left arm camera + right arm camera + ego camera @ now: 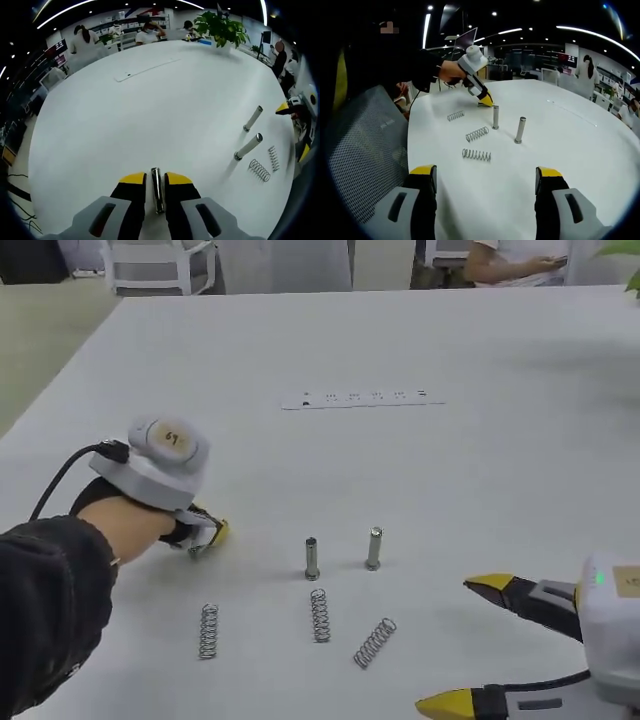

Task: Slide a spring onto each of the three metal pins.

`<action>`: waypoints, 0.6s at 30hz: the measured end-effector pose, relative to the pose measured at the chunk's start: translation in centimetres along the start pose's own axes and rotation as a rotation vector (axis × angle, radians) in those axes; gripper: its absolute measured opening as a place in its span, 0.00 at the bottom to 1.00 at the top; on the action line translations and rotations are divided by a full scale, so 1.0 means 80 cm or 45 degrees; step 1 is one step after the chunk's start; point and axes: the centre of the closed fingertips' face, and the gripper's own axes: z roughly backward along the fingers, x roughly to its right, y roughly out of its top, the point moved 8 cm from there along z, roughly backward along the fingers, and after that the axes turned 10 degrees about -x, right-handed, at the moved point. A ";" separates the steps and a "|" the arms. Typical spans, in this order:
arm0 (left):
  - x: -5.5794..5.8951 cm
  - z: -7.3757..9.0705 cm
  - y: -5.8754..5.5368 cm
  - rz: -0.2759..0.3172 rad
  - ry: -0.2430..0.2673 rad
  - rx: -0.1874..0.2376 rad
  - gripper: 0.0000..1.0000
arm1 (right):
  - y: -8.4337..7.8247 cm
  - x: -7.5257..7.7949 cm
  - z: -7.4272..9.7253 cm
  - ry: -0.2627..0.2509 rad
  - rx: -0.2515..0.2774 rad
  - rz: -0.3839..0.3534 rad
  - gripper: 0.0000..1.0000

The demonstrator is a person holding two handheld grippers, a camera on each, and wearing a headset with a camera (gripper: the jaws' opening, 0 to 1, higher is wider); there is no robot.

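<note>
A pin (156, 192) is clamped in the left gripper (155, 176) left of the standing pins (312, 558); the right gripper (447, 645) is held apart right of them, open table (400, 470) beyond

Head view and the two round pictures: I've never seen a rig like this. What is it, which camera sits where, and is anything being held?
There is no robot: a person holds a two-jaw gripper in each hand. The head view comes from a headset camera looking down at the white table. Each round picture comes from a camera on one gripper, looking along its yellow-tipped jaws. The left gripper is shut on a metal pin. The right gripper is open and holds nothing. On the table stand a left upright pin and a right upright pin; three springs lie loose near them; a power strip lies farther back.
</note>
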 end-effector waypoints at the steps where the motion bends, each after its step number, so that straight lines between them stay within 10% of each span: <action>1: 0.000 -0.001 0.001 -0.003 -0.001 -0.001 0.06 | 0.000 0.000 0.000 0.000 -0.001 0.000 0.80; 18: 0.009 -0.009 0.005 0.012 -0.051 -0.038 0.00 | -0.002 0.004 0.002 -0.018 0.001 -0.015 0.79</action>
